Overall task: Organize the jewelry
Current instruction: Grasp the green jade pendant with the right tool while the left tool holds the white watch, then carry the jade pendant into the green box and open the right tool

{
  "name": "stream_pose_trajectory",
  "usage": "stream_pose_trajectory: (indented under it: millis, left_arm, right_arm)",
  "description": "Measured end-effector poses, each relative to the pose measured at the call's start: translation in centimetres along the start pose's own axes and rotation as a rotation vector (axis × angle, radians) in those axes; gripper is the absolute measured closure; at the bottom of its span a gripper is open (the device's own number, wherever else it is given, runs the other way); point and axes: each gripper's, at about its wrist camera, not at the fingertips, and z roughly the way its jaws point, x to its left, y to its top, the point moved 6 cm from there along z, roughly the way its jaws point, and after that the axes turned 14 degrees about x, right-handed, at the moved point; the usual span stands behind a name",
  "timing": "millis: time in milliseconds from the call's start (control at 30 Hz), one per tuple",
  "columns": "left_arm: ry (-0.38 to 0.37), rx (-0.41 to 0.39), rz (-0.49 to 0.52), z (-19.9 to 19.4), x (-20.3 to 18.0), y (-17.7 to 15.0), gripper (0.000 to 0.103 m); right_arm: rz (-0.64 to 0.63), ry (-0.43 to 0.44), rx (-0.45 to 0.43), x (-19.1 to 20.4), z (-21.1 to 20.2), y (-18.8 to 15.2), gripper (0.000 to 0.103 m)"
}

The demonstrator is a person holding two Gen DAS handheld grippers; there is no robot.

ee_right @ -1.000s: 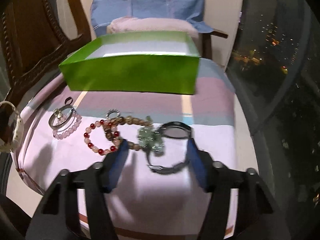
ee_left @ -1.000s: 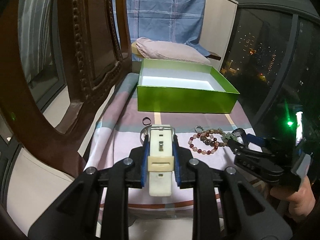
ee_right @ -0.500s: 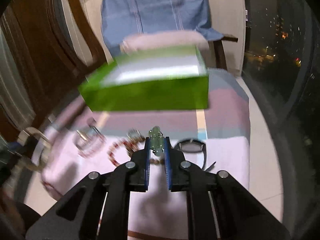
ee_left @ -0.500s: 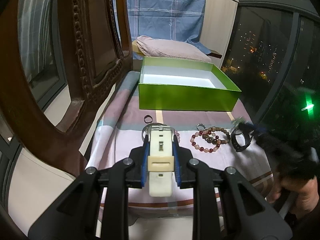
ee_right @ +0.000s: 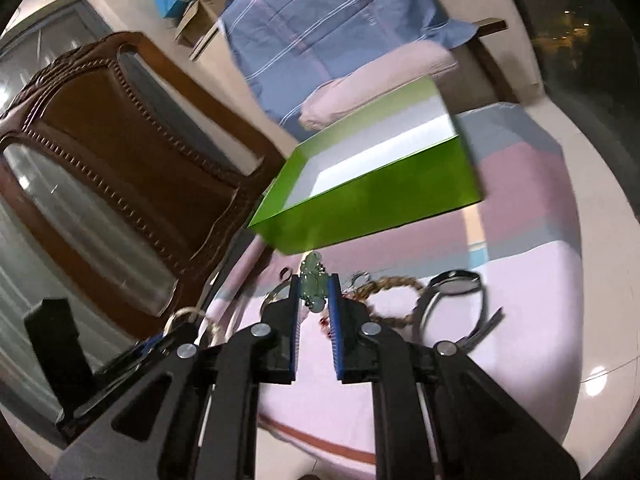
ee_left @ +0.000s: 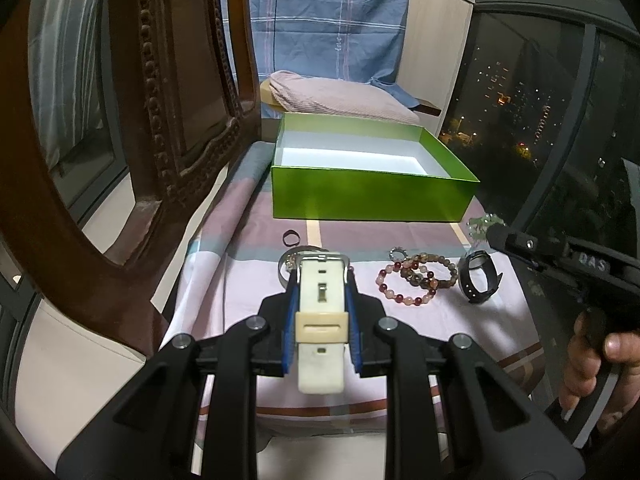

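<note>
Striped cloth (ee_left: 248, 216) carries the green box (ee_left: 372, 198) at twelve o'clock; my left gripper (ee_left: 322, 300) is clamped on a cream watch strap (ee_left: 321, 320), my right gripper (ee_right: 315, 294), jaws just closed, pinches the pale green bracelet (ee_right: 313, 280); beaded bracelets (ee_left: 416, 278) lie at one o'clock

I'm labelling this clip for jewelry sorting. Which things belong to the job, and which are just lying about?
Job: green box; cream watch strap in the left gripper; green bead piece in the right gripper; beaded bracelets; black watch; small ring.

Lying about: wooden chair; pink pillow; blue cloth.
</note>
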Motion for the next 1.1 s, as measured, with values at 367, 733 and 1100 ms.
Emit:
stream_pose_trajectory:
  millis: [367,733,1100]
  left_arm:
    - [-0.008,0.002,0.008,0.1,-0.7,-0.1,0.082]
    - [0.001,0.01,0.045,1.2,-3.2,-0.1,0.082]
    - [0.013,0.013,0.049,1.9,-3.8,-0.3,0.082]
  right_arm:
    - [-0.232,-0.484,-0.14,4.9,-2.8,-3.2,0.089]
    - [-0.206,-0.61,-0.161,2.7,-3.5,-3.6,0.089]
    - [-0.182,-0.618,-0.161,1.4,-3.8,-3.5,0.089]
